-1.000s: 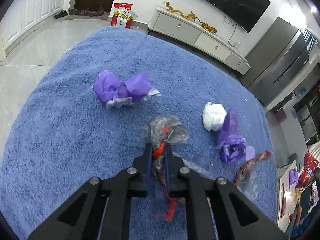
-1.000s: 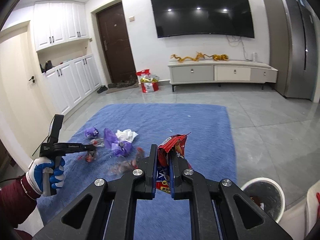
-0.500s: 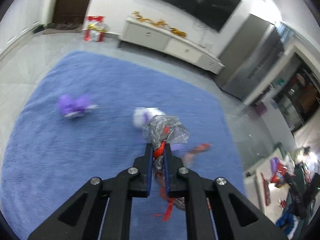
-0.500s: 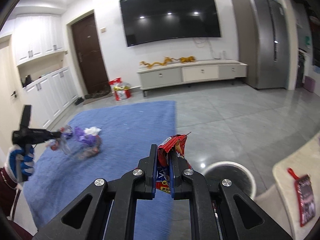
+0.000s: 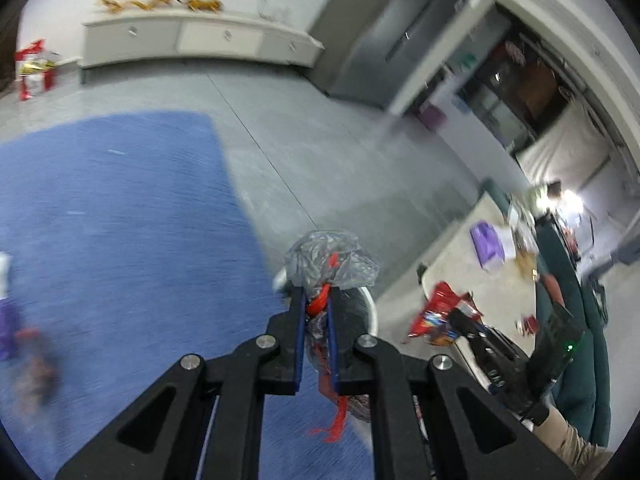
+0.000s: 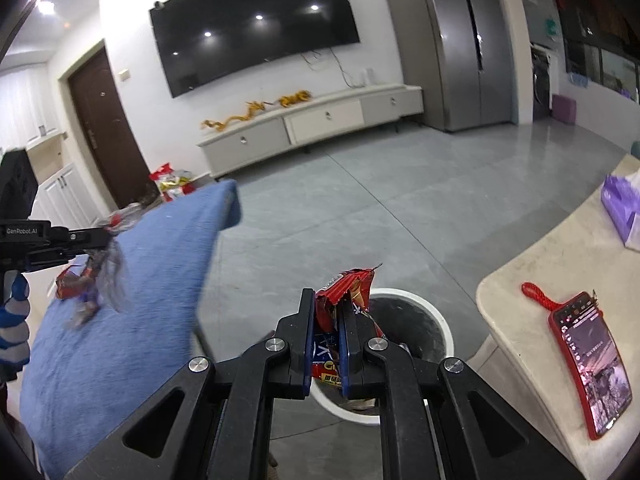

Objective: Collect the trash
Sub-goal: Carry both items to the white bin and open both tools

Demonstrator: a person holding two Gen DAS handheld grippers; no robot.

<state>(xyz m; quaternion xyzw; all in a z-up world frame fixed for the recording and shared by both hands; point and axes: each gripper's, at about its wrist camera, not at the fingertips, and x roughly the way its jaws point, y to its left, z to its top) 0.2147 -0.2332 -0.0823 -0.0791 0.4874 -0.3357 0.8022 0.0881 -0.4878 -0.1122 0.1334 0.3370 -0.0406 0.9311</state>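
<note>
Left wrist view first: left tool (image 5: pixel 317 302) is clamped on a crumpled clear plastic wrapper (image 5: pixel 332 260) w/ a red strip trailing below the fingers. Pic is smeared, esp. the blue rug (image 5: pixel 120 220) on the left. Just behind the wrapper a bit of white bin (image 5: pixel 370 308) rim peeks out, mostly hidden. To the right sits the right tool (image 5: pixel 460 322), seen from the side, pinching a red snack bag (image 5: pixel 438 312) in front of a pale counter (image 5: pixel 460 264) that carries a purple box (image 5: pixel 486 242). Blurred purple and reddish bits lie at the rug's far left edge; can't tell what they are.

Right wrist view, much sharper: right tool (image 6: pixel 326 320) is closed tight on the red snack bag (image 6: pixel 344 300), held right over the open mouth of the white bin (image 6: pixel 436 320), which shows nearly whole here, dark inside w/ some trash at the bottom. On the counter (image 6: pixel 520 340) at right lies a red phone (image 6: pixel 588 360) w/ a red strap, screen lit, not visible from the other side. At far left the left tool (image 6: pixel 102 236) hangs above the blue rug (image 6: pixel 120 340), clear wrapper (image 6: pixel 108 268) dangling from it, gripped by a hand (image 6: pixel 14 320) in a blue-and-white glove. Reddish scrap lies on the rug beneath. TV, low cabinet, fridge and dark door stand behind.
</note>
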